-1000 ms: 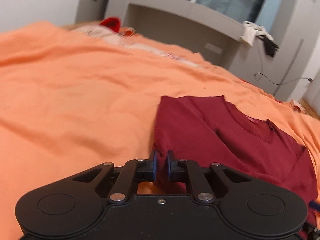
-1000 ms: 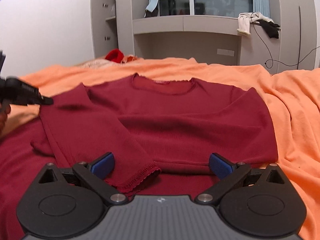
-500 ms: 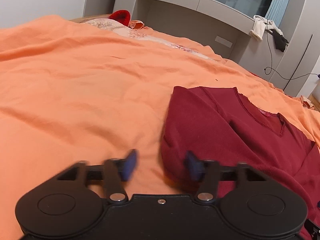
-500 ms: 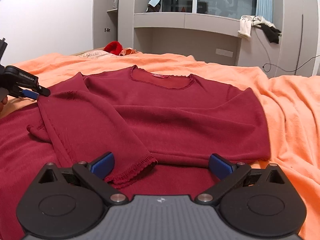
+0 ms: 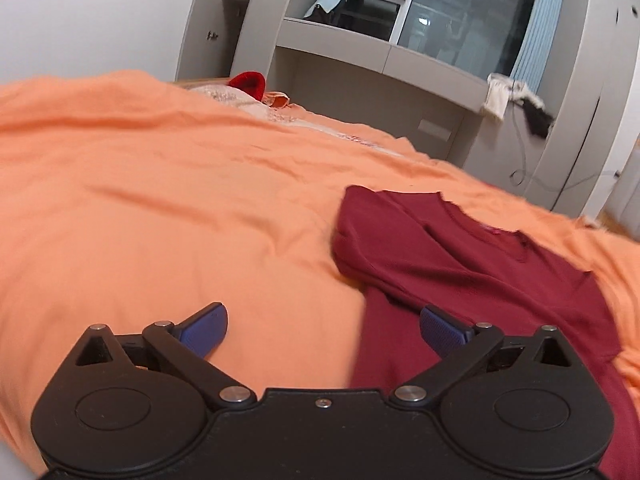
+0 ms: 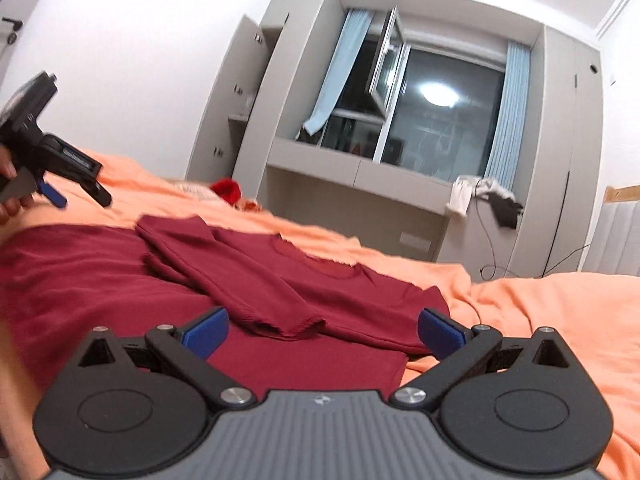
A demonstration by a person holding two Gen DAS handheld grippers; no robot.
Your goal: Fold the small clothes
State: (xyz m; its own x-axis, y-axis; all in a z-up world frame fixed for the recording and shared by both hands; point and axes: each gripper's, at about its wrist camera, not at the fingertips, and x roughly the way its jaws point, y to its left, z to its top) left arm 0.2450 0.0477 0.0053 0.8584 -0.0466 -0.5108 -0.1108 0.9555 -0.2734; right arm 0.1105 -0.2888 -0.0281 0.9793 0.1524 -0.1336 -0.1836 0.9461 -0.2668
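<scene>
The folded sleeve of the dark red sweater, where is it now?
In the right wrist view the sleeve lies across the sweater, left of centre, its cuff just ahead of the right gripper.

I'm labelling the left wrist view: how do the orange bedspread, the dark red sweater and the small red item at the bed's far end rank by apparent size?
1. orange bedspread
2. dark red sweater
3. small red item, which lies farthest away, so its true size is unsure.
</scene>
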